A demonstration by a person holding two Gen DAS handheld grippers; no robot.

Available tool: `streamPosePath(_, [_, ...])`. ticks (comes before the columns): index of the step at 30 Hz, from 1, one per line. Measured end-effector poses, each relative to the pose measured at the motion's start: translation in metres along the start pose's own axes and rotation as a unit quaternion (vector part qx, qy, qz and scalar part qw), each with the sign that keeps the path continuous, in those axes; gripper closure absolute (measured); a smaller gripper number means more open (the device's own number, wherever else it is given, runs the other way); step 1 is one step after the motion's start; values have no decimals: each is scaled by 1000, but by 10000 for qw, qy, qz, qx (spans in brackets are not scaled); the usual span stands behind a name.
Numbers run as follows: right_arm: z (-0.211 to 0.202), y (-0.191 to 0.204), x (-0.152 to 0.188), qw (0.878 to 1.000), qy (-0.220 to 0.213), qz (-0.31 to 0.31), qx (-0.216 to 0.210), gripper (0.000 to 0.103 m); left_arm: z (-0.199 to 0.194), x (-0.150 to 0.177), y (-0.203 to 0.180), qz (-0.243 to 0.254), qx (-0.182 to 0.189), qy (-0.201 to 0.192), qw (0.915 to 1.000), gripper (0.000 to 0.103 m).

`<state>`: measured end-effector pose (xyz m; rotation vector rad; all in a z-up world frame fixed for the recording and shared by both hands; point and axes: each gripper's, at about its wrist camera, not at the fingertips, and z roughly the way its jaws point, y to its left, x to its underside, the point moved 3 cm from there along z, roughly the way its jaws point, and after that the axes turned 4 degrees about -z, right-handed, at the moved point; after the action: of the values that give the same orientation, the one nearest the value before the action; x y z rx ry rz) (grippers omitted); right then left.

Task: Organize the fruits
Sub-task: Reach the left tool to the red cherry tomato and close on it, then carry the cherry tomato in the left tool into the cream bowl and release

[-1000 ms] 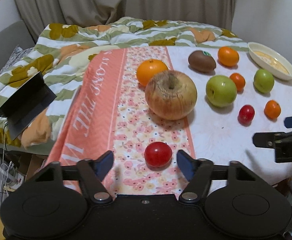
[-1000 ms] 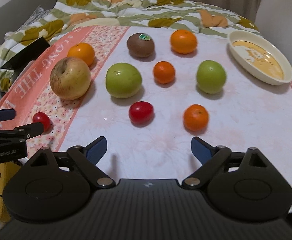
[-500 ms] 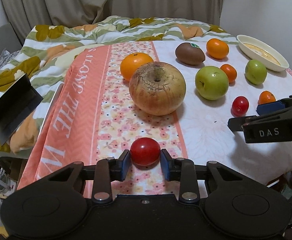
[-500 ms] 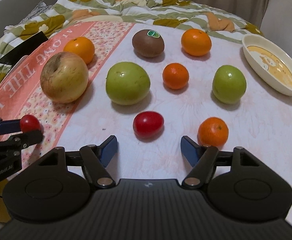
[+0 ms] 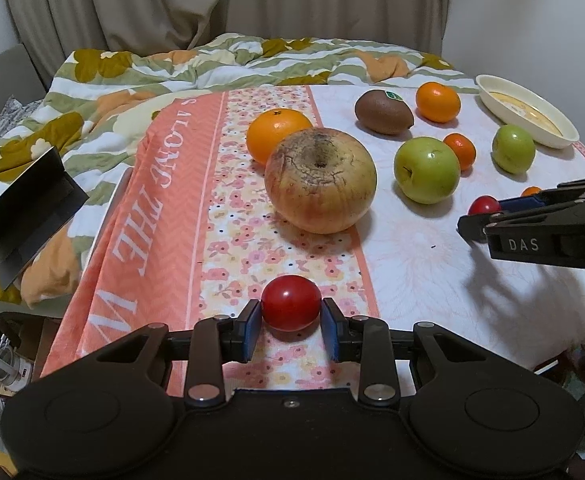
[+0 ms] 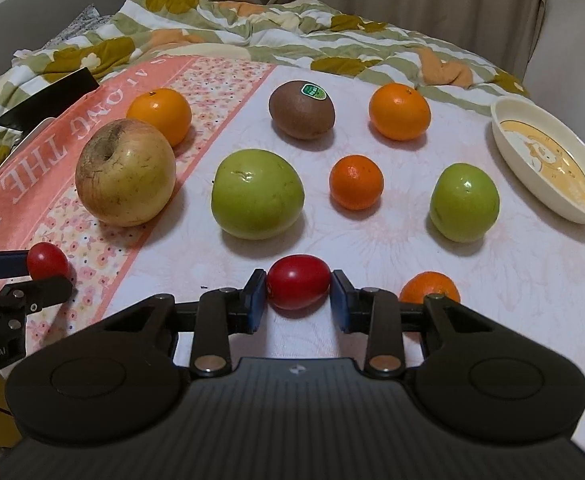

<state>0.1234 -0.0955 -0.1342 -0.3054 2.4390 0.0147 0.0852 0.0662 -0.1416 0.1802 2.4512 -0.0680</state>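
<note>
Left gripper (image 5: 291,322) pinches red tomato (image 5: 291,302) on floral cloth (image 5: 236,216); right gripper (image 6: 298,301) clamps second tomato (image 6: 298,287) on table, likely pairing matching fruits near bowl (image 6: 508,148)

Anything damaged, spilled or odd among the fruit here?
Yes: the big yellowish apple on the floral cloth strip looks past its best, with brown, cracked, wrinkled skin around the stem. Nothing is spilled.

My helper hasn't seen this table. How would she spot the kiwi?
Start at the cream dish at the table's far right. Moving left past the large orange, the kiwi is next: the only brown, fuzzy fruit, with a green sticker.
</note>
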Motion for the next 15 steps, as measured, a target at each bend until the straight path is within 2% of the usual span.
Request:
streamPosePath(8, [-33,-10,-2,9998,-134,125,-6,53,-20,-14,-7,-6,47,-198,9998,67])
streamPosePath(15, [-70,-43,-2,9989,-338,307,-67,53,-42,-32,-33,-33,-33,-373,9993,67])
